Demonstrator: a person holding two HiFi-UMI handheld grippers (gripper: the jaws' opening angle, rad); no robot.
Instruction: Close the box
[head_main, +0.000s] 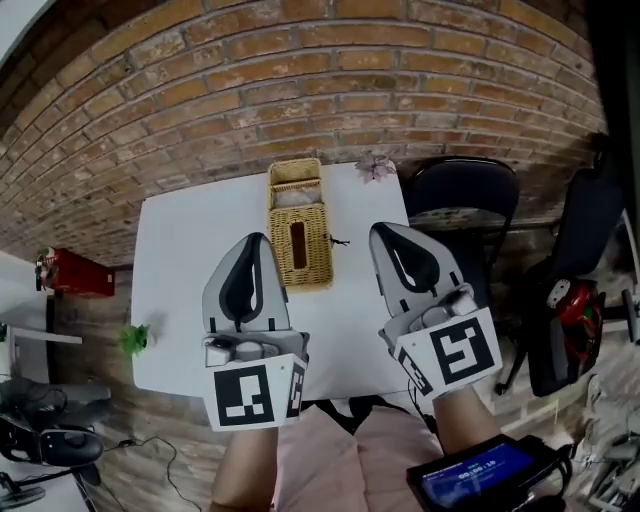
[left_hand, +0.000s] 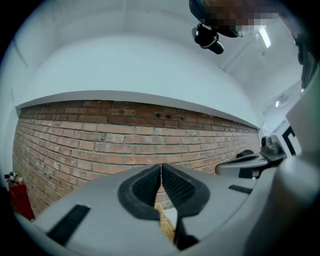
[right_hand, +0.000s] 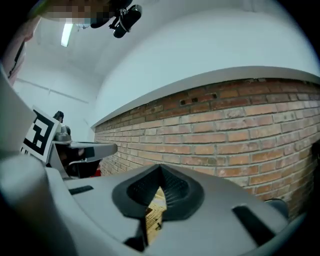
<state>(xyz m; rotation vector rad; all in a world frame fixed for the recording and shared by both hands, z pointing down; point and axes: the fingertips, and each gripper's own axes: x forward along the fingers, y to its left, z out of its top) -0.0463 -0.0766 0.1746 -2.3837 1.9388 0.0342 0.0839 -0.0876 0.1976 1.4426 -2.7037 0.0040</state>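
2 tools, both shut on nothing. We place the box (head_main: 300, 240) on the surface (head_main: 180, 280), long axis 12 to 6. It lies at 3 o'clock of the left tool (head_main: 256, 242) and 9 o'clock of the right tool (head_main: 384, 232). Left looks nearer.

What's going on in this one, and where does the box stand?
A person holds a claw in each hand above a white table. The left claw and the right claw are both shut with nothing in them, and neither touches the wicker box at the table's middle. The box seems to lie open: a slotted half sits nearer the person, and a second half behind it shows white inside. Closing it looks not yet done.
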